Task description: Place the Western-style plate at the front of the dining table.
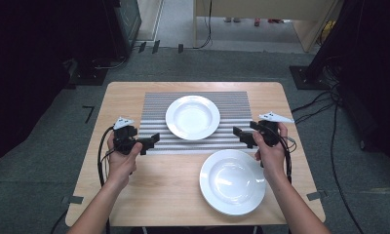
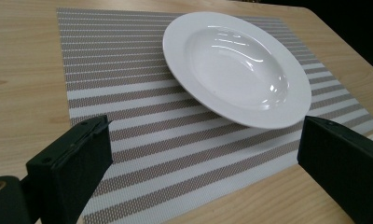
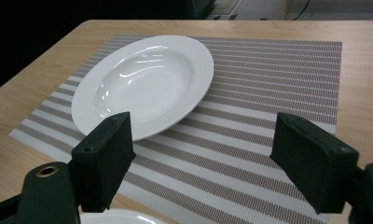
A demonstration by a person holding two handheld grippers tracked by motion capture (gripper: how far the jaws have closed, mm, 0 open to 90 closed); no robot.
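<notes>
Right gripper view: near plate [image 3: 117, 217] cut off by bottom edge, only a rim sliver shows. Left gripper view: placemat [image 2: 142, 93] corner cut off at bottom.

Second white plate [image 1: 232, 181] on bare wooden table [image 1: 159, 185] — near front edge; black cables [image 1: 324, 105] on grey floor [image 1: 47, 146]

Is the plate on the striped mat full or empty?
Empty: the plate on the mat shows only a bare, glossy white bowl in both gripper views.
</notes>
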